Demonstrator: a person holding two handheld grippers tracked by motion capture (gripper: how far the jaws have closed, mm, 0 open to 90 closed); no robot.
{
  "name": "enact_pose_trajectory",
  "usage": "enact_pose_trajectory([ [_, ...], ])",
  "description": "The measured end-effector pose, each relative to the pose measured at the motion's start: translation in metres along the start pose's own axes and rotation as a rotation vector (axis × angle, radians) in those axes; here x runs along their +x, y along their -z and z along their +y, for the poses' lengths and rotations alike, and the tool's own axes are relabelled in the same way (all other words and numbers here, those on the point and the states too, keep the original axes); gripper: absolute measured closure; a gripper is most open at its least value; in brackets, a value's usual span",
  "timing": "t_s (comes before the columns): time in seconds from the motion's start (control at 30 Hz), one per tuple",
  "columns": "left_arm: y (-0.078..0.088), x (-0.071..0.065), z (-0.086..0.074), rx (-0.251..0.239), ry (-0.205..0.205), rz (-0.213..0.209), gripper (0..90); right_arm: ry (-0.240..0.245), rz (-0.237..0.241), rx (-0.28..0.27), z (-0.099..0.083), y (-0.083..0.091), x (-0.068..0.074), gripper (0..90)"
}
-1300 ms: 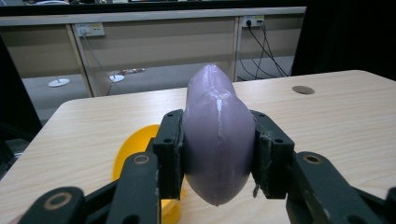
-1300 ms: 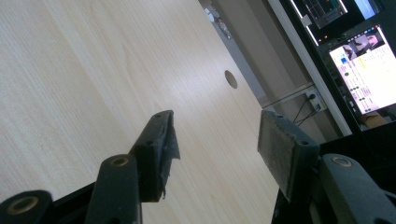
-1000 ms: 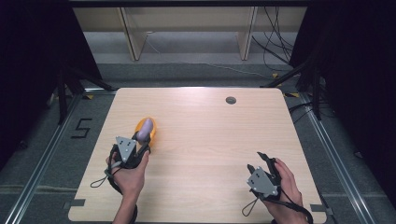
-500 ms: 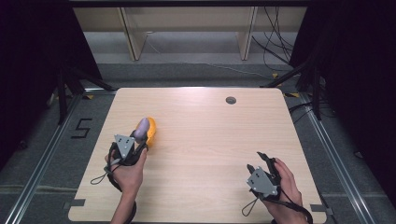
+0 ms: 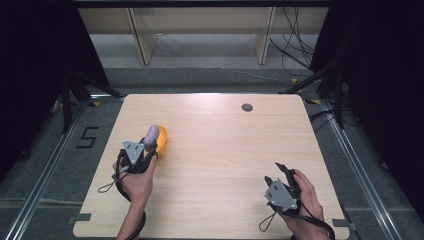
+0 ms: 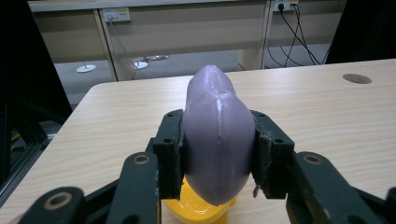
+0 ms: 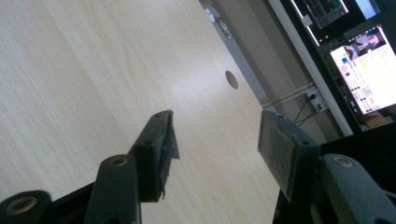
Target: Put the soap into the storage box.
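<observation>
Below us we see a light wooden table point(image 5: 220, 165) with a fine grain and a small round cable hole point(image 5: 247, 107) near its far edge. Around the table the floor is dark grey, with a white mark like a "5" point(image 5: 88, 137) at the left. Behind it stand pale wooden shelf legs point(image 5: 141, 42) and some black cables point(image 5: 295, 45). Our left gripper point(image 5: 149, 145) is clenched on a purple object point(image 6: 217, 130), its pads pressing on both sides. This purple piece sits on a yellow object point(image 5: 161, 140) on the left part of the table. Our right gripper point(image 5: 276, 172) is near the front right corner; its jaws stand apart, with nothing between them.
</observation>
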State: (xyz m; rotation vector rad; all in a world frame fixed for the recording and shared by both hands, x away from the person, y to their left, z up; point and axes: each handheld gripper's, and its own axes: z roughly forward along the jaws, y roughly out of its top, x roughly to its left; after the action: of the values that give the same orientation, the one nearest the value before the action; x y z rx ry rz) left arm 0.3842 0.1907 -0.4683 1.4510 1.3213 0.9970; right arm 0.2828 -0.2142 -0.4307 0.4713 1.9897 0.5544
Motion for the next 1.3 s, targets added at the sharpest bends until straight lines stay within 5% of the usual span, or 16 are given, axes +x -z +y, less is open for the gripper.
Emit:
enact_pose_trajectory([
  [0.07,-0.002,0.001,0.000,0.006,-0.003,0.003,58.8,0.045,-0.002,-0.014,0.000,0.000,-0.003,46.0],
  [0.1,-0.003,0.001,0.000,0.012,0.000,0.006,58.8,0.007,-0.001,-0.001,0.000,0.000,-0.001,46.0],
  [0.2,-0.007,0.003,0.000,0.014,-0.002,0.005,58.8,-0.002,0.002,0.002,0.000,0.000,0.000,46.0],
  [1.3,-0.044,0.003,-0.018,0.119,-0.028,0.020,58.6,0.027,0.012,-0.001,0.000,0.000,0.000,45.4],
])
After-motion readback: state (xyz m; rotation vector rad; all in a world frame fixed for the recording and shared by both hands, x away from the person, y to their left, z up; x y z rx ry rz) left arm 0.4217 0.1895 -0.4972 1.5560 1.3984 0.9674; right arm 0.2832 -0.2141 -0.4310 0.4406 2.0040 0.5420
